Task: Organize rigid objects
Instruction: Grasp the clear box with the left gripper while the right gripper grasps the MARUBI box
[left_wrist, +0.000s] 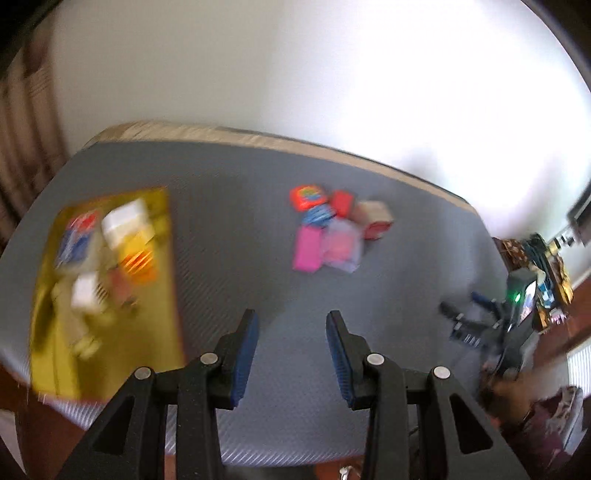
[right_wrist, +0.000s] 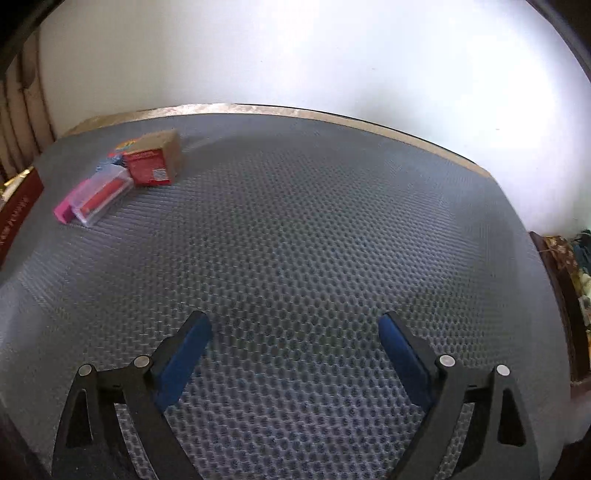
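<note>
A blurred pile of small boxes lies mid-mat in the left wrist view: a red packet (left_wrist: 307, 196), a pink box (left_wrist: 306, 249), a clear case (left_wrist: 341, 245) and a brown-and-red box (left_wrist: 375, 219). My left gripper (left_wrist: 291, 317) hovers open short of the pile, nothing between its blue pads. At far left a yellow tray (left_wrist: 159, 332) holds several packets. In the right wrist view the brown-and-red box (right_wrist: 155, 162), clear case (right_wrist: 103, 195) and pink box (right_wrist: 62, 212) sit far to the upper left. My right gripper (right_wrist: 293, 319) stands wide open over bare mat, holding nothing.
A grey textured mat (right_wrist: 295, 221) covers the table, with a tan edge against a white wall. A dark red box (right_wrist: 18, 206) shows at the left edge. My right gripper (left_wrist: 452, 319) appears blurred at the mat's right side, with clutter beyond it.
</note>
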